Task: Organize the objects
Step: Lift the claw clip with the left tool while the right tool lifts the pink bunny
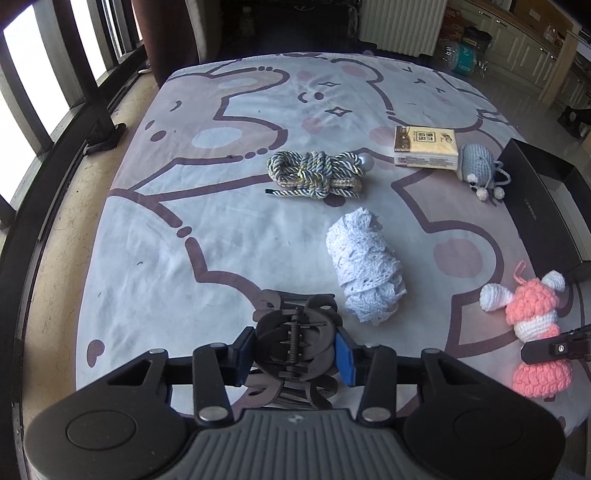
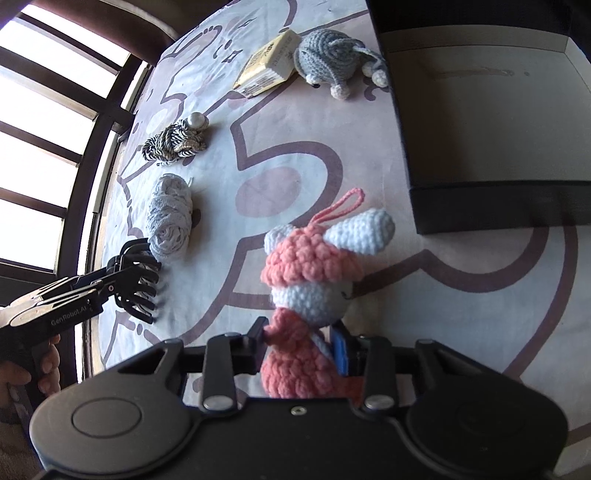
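Near the bed's front edge, left gripper clamps hair claw, right gripper clamps pink crochet doll; box empty, four items remain.

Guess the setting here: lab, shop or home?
Probably a home room. A cartoon-print cloth covers the table, a radiator and cream cabinets line the far wall, and crochet toys lie about, such as the grey crochet mouse.

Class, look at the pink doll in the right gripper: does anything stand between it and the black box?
Nothing visible does. The doll sits clamped in the right gripper, and only bare cloth lies between it and the box.
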{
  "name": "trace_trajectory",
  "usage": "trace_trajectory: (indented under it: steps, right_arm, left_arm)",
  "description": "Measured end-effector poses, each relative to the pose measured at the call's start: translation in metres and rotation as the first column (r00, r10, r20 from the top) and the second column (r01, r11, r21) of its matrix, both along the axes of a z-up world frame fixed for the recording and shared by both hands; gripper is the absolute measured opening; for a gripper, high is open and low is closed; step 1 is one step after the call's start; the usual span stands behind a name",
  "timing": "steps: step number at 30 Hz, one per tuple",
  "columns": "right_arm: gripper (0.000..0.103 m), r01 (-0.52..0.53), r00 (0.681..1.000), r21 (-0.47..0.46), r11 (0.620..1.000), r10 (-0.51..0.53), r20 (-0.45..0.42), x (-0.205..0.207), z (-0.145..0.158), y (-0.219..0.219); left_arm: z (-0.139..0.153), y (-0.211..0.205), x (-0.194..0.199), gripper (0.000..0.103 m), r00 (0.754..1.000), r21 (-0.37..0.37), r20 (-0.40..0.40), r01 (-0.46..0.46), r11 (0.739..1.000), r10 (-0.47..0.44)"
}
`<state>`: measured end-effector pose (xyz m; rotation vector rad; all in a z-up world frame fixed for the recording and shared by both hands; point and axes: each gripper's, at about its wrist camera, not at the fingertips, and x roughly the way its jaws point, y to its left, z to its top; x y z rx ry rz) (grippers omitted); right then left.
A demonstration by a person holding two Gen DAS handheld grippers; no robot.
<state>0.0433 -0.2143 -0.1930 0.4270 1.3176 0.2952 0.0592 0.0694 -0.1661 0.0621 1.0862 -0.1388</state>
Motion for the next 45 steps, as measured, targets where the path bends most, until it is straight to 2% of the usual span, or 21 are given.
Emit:
trace_trajectory:
  steps: [5, 16, 27, 31, 36, 45]
  right_arm:
    - [0.034, -0.024, 0.999, 0.006, 1.000, 0.024, 0.030, 0.000, 0.006, 0.004]
    - [0.033, -0.049, 0.989, -0.057, 0.997, 0.056, 0.134, -0.001, 0.025, 0.006]
    - [0.033, -0.028, 0.976, -0.077, 0.997, 0.044, 0.211, 0.006, 0.044, 0.004]
    - [0.033, -0.025, 0.971, -0.060, 0.998, 0.038, 0.238, 0.010, 0.055, 0.002]
    - [0.033, -0.057, 0.971, -0.045, 0.997, 0.066, 0.229, 0.010, 0.066, 0.007]
    - [0.033, -0.028, 0.971, -0.051, 0.998, 0.039, 0.234, 0.008, 0.080, -0.003]
  left_arm:
    - [0.005, 0.004, 0.000, 0.046, 1.000, -0.010, 0.014, -0.024, 1.000, 0.025]
    - [0.013, 0.008, 0.002, 0.046, 0.997, -0.032, 0.041, -0.060, 0.998, 0.061]
    - [0.026, 0.011, 0.008, 0.046, 0.989, -0.048, 0.077, -0.125, 0.991, 0.128]
    - [0.039, 0.003, 0.012, 0.046, 0.987, -0.051, 0.107, -0.115, 0.992, 0.120]
    - [0.057, -0.012, 0.014, 0.046, 0.987, -0.035, 0.141, -0.071, 0.997, 0.075]
    - [0.074, -0.029, 0.011, 0.046, 0.990, -0.065, 0.120, -0.063, 0.996, 0.070]
